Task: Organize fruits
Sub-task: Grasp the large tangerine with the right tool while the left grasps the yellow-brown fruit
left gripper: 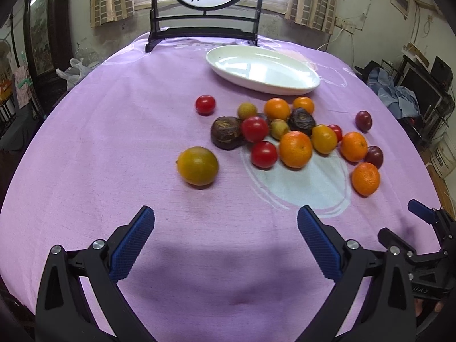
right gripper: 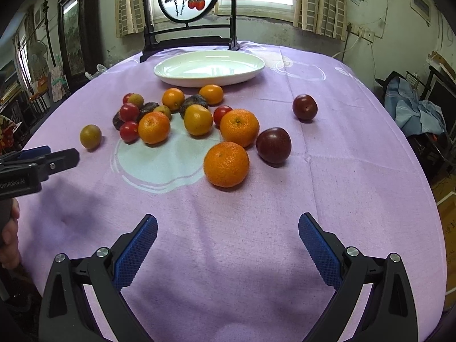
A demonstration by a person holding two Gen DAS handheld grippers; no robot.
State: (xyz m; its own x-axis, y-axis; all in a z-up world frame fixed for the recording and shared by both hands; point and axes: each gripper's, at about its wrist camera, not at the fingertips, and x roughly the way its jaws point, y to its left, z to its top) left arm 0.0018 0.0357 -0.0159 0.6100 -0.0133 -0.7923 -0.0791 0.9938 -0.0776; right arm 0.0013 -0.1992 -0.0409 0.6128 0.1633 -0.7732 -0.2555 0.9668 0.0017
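Observation:
Several fruits lie loose on the purple tablecloth: oranges point(left gripper: 295, 149) point(right gripper: 226, 164), red tomatoes point(left gripper: 264, 154) point(right gripper: 129, 131), dark plums point(right gripper: 273, 144) point(left gripper: 373, 156), wrinkled dark fruits point(left gripper: 227, 132) and a yellow-green fruit point(left gripper: 197, 166) point(right gripper: 90, 136) apart at the left. An empty white oval plate point(left gripper: 263, 69) point(right gripper: 209, 67) stands behind them. My left gripper point(left gripper: 225, 222) is open and empty, short of the yellow-green fruit. My right gripper point(right gripper: 228, 229) is open and empty, short of the nearest orange.
A black-framed round painted screen point(left gripper: 205, 5) point(right gripper: 189, 14) stands at the table's far edge behind the plate. The right gripper shows at the right of the left wrist view point(left gripper: 421, 211). The table edge drops off at right, with clutter beyond point(right gripper: 413, 108).

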